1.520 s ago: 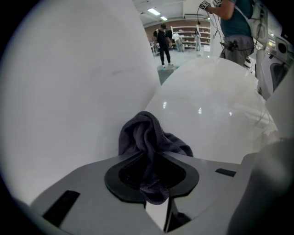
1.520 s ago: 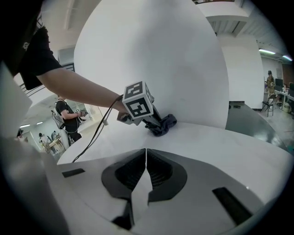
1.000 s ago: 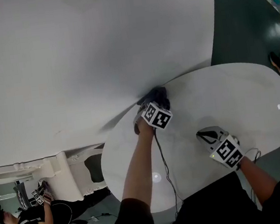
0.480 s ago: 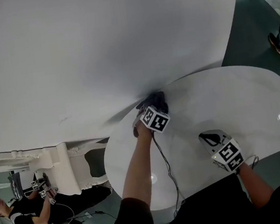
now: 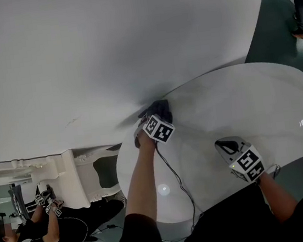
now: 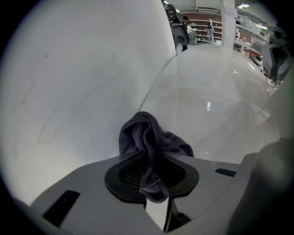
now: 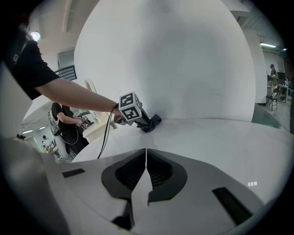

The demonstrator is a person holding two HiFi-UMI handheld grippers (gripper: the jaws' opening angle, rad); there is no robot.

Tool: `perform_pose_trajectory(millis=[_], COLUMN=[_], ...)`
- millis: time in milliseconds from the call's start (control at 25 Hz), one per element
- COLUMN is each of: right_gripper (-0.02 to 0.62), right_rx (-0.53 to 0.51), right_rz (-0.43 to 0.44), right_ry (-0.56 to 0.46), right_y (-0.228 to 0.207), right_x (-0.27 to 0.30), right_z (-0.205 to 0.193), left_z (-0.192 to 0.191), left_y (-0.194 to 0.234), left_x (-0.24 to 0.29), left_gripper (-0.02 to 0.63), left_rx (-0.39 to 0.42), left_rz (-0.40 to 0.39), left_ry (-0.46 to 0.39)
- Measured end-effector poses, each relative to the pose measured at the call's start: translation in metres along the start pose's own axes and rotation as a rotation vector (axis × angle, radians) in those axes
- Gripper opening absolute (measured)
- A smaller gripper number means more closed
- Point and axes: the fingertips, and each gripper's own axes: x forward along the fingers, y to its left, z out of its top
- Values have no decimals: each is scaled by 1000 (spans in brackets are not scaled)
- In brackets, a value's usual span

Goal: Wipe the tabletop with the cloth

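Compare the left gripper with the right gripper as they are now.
The left gripper clamps the dark cloth; the right gripper is shut on nothing. The left gripper is at the tabletop's far edge by the white wall; the right gripper is over its near side. Both carry a marker cube.

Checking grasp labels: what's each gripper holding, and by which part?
Left gripper pinches the cloth by a bunched fold; rest sticks out ahead. Right gripper shut, empty.

Dark grey cloth (image 6: pixel 146 135), white tabletop (image 5: pixel 248 99), black-and-white markers on left tool (image 5: pixel 159 114) and right tool (image 5: pixel 225 146)
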Motion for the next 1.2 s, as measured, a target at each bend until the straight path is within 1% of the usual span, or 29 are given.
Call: perform_pose_trajectory(millis=[120, 240, 360, 440, 520, 600, 720, 840, 1040, 1200], right_gripper=[14, 14, 14, 14, 14, 14, 14, 14, 14, 14], right_rx=[3, -3, 2, -5, -4, 9, 23, 19, 33, 51], right_rz=[-2, -9, -17, -33, -51, -69, -97, -136, -204, -248], right_ry=[7, 0, -16, -21, -23, -27, -29, -32, -59, -85], right_y=[12, 20, 31, 36, 40, 44, 54, 62, 82, 87], right_x=[4, 7, 3, 0, -2, -6, -15, -26, -50, -75], right_z=[-4, -3, 2, 4, 1, -3, -11, -19, -36, -49], left_z=[-14, -13, -12, -10, -4, 6, 23, 36, 37, 33], left_y=[4, 1, -4, -11, -28, -53, -95, -131, -181, -215], left_x=[-3, -1, -4, -7, -11, -18, -28, -37, -51, -62], left_gripper=[75, 69, 58, 57, 57, 57, 57, 57, 57, 57], left_rx=[-21, -21, 23, 58, 94, 151, 261, 338, 402, 433], left_rz=[12, 31, 66, 55, 5, -33, -48, -55, -69, -71], left_ry=[-11, -39, -45, -48, -70, -99, -141, -186, -234, -233])
